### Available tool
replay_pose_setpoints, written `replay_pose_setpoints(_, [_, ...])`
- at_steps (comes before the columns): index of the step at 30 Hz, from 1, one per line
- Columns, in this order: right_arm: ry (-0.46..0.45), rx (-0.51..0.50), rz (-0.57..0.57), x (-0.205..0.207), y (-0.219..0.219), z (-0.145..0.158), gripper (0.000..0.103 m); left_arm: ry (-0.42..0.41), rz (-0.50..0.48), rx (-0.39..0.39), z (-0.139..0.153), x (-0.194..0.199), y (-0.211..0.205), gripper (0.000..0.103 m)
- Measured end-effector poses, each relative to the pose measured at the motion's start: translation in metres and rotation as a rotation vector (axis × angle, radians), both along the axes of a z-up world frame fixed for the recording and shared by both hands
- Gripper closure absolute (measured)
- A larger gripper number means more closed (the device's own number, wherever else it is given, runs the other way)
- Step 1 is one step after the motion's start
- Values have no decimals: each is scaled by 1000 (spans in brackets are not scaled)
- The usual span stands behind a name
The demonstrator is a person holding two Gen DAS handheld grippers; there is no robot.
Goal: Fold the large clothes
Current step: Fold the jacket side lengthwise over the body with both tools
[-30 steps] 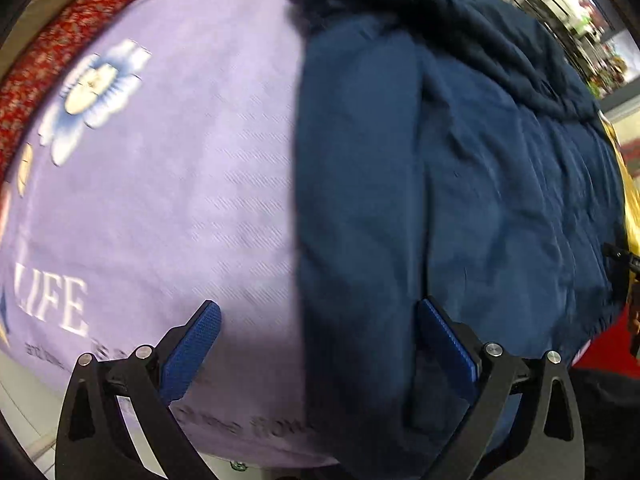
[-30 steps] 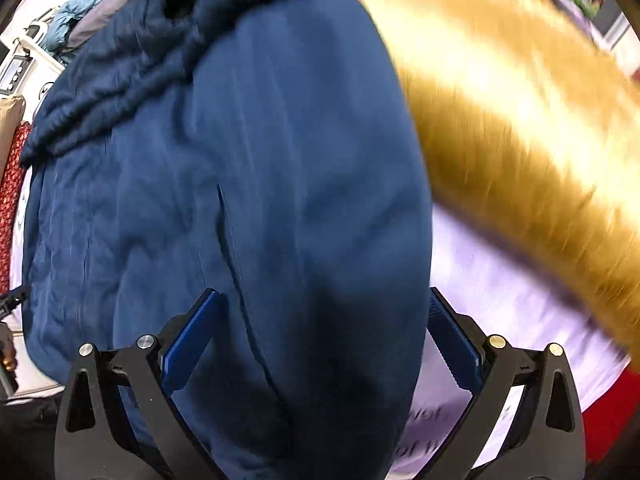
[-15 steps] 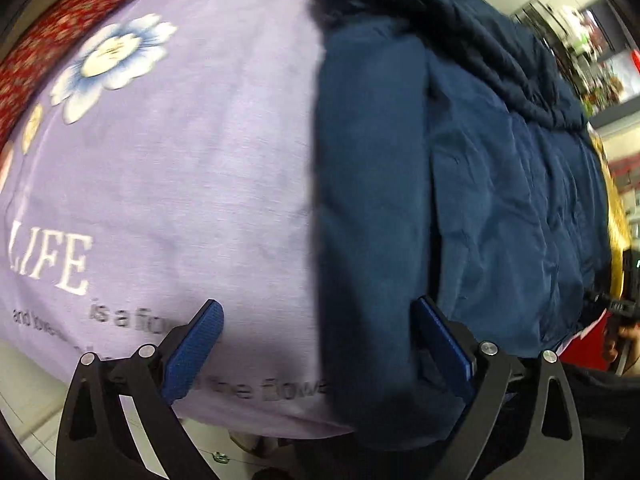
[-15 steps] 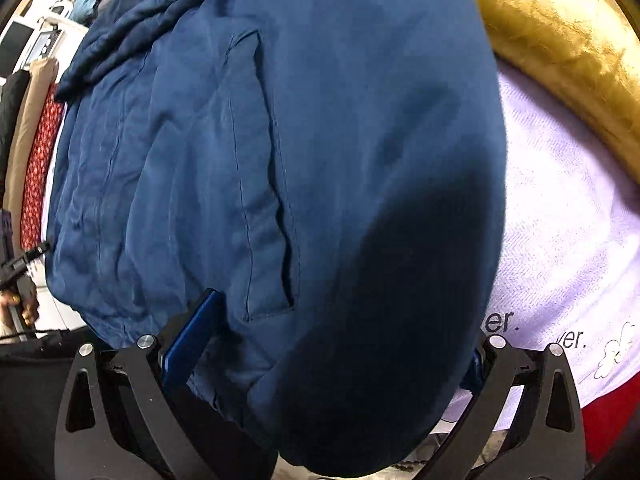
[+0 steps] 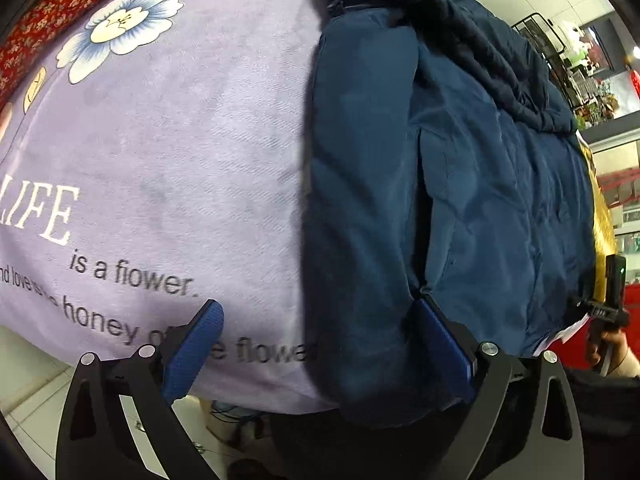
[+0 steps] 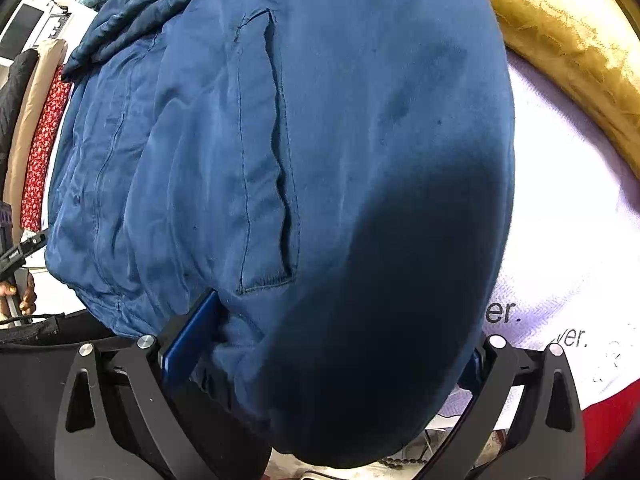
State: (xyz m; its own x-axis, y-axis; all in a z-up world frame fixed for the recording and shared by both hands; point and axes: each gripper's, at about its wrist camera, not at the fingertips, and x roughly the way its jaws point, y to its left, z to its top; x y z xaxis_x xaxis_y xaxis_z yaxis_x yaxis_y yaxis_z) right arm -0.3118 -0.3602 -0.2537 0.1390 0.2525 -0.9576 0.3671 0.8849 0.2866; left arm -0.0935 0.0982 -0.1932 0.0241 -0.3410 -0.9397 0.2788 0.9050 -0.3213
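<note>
A large navy blue padded jacket (image 5: 460, 184) lies on a lilac cloth (image 5: 180, 152) printed with a flower and text. My left gripper (image 5: 320, 340) is open at the table's near edge; the jacket's folded left edge hangs between its jaws. In the right wrist view the jacket (image 6: 280, 160) fills the frame, with a pocket seam at the centre. My right gripper (image 6: 320, 344) is open, and the jacket's right folded edge bulges between its jaws. Its right fingertip is hidden by the fabric.
A red patterned cloth (image 5: 48, 12) runs along the far left edge. A golden fuzzy fabric (image 6: 568, 40) lies to the jacket's right. The other hand-held gripper (image 5: 608, 300) shows at the right. Shop shelves (image 5: 568, 52) stand behind.
Both grippers have pulled back toward the table's near edge. The jacket's lower hem now sits between the jaws of each, and the printed text shows more fully.
</note>
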Motion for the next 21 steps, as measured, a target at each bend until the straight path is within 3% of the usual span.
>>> replay_pose_setpoints(4, [-5,10,-8,6,0,3,5,-42,-36,14,9,-1,3,9])
replay_pose_setpoints(7, [-11,7,-18,9,-2,5,5,-13,35,-12,11,2,30,9])
replay_pose_setpoints(10, [-11,13,-33,12,-1,5,5,11,70,-112,19,6,42,9])
replay_pose_setpoints(12, [-14,19,-45,10,-2,5,5,11,34,-164,21,8,31,8])
replay_pose_setpoints(15, [-7,23,-50,9,-6,4,5,45,-81,-107,0,5,-3,7])
replay_pose_setpoints(18, [-1,21,-50,12,-8,3,5,93,-150,-112,-17,-4,-36,7])
replay_pose_setpoints(21, [-4,25,-57,15,-8,4,8,45,-192,-39,-19,-13,-52,6])
